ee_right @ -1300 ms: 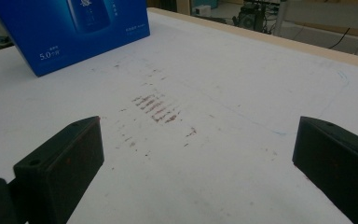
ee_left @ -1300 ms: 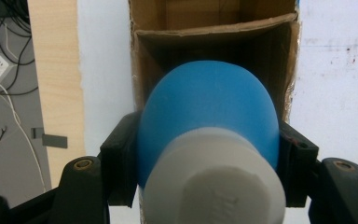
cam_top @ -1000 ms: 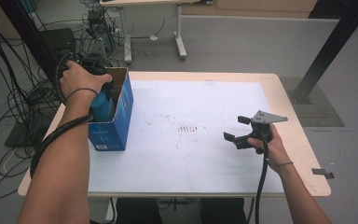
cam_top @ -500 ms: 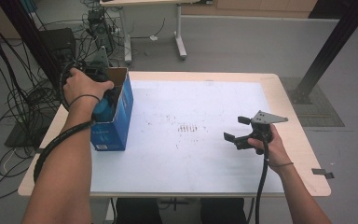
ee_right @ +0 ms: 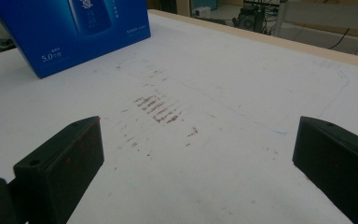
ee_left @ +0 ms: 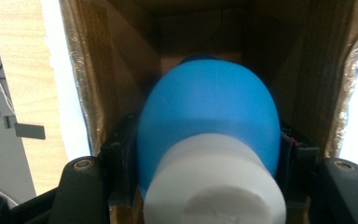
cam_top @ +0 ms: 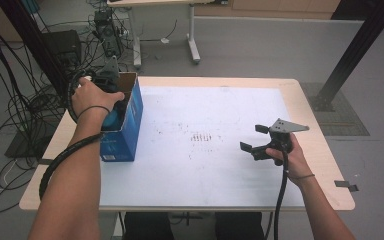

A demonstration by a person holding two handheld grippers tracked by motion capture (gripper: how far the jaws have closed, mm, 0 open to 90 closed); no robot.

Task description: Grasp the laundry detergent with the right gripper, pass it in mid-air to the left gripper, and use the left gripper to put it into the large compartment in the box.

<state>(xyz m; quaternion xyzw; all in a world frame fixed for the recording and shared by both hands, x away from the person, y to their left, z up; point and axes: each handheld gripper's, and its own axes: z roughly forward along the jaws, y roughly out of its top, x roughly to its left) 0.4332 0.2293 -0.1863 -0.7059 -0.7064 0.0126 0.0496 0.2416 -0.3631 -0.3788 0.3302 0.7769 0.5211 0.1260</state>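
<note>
While the left gripper point(ee_left: 205, 186) clamps a blue-and-white bottle point(ee_left: 209, 140) inside the blue carton point(cam_top: 125, 130) at 10 o'clock, right gripper point(cam_top: 261, 141) gapes empty; next, release.

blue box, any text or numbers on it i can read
"5.0" on the blue box, low on its side in the right gripper view; the small characters after it are too blurred to read.
The white lines near the dark panel higher on that side are too small to read.

A lab: cable tangles point(cam_top: 15, 107) (floor-strewn), black frame posts point(cam_top: 357, 47), grey concrete floor point(cam_top: 260, 50).
</note>
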